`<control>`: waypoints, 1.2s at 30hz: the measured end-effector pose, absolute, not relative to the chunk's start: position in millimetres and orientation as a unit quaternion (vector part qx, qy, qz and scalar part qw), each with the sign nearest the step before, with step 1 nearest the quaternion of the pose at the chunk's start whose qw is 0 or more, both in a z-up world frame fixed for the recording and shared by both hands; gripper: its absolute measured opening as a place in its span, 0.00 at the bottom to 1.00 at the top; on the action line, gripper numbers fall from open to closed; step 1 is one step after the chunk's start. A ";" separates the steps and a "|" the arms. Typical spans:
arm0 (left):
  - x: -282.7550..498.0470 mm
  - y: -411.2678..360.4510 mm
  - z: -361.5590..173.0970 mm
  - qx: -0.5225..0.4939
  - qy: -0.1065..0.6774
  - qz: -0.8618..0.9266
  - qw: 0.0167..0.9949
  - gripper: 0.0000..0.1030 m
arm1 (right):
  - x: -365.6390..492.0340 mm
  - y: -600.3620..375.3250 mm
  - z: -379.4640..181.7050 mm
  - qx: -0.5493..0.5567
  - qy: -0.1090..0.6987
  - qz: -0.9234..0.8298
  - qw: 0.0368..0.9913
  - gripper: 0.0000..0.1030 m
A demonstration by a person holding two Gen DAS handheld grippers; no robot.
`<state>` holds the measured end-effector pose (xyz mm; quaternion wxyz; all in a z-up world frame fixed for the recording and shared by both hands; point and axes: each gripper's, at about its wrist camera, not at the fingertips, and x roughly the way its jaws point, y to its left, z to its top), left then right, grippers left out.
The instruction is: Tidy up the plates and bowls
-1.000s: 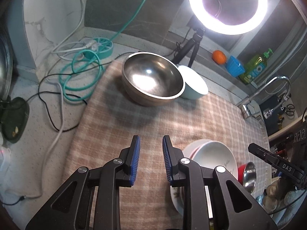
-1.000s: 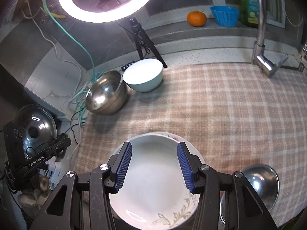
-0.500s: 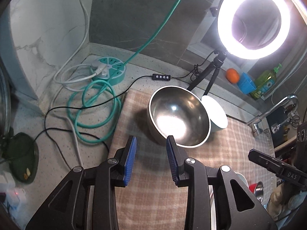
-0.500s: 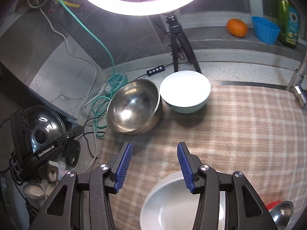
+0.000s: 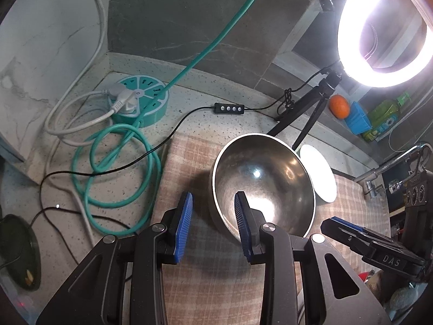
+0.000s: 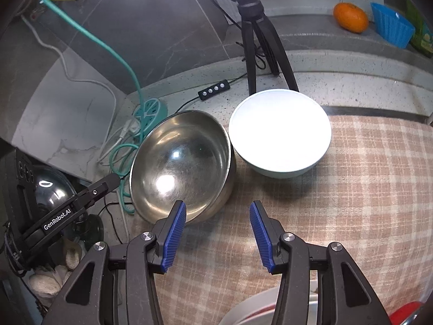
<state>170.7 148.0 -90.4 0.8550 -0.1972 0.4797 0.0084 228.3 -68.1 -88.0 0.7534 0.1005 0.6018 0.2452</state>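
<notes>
The left tool (image 5: 213, 227) has its blue-padded fingers (image 5: 183, 227) parted with nothing between them. The right tool (image 6: 218, 237) is spread wider, empty too. Both point forward and tilt downward.

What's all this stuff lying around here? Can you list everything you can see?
Steel bowl: 1, silver, on the cloth's left end, tilted.
White bowl: 1, beside the steel bowl, to its right.
Cloth: 1, beige plaid, over the counter.
Ring light: 1, lit, on a black tripod behind the bowls.
Power hub: 1, teal, round, back corner.
Teal cable: 1, coiled beside the cloth.
Orange: 1, on the ledge.
Blue cup: 1, beside the orange.
Faucet: 1, chrome, far right.
Left gripper: black, blue pads, open, straddling the steel bowl's rim.
Right gripper: same, open, empty.
</notes>
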 end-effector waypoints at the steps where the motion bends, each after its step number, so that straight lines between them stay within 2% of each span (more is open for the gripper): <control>1: 173.1 148.3 -91.6 -0.196 0.480 0.008 0.855 0.30 | 232.8 -68.1 -92.6 0.106 0.607 0.241 0.750 0.43; 4: 180.1 148.8 -93.9 -0.193 0.483 0.003 0.854 0.30 | 240.6 -67.6 -100.6 0.110 0.613 0.235 0.746 0.37; 9: 191.2 149.1 -101.2 -0.193 0.492 0.005 0.849 0.30 | 250.0 -63.5 -111.3 0.116 0.622 0.234 0.738 0.36; 15: 198.7 147.1 -112.2 -0.195 0.502 0.007 0.843 0.29 | 254.3 -57.2 -119.3 0.111 0.629 0.240 0.732 0.29; 17: 200.1 146.9 -114.9 -0.197 0.506 0.007 0.840 0.18 | 255.5 -55.8 -122.0 0.110 0.630 0.240 0.730 0.26; 21: 201.0 145.7 -116.7 -0.198 0.508 0.006 0.839 0.13 | 256.3 -50.9 -124.4 0.109 0.631 0.249 0.727 0.17; 36: 199.8 144.3 -114.8 -0.195 0.504 0.008 0.842 0.11 | 253.2 -39.2 -126.0 0.079 0.627 0.251 0.733 0.17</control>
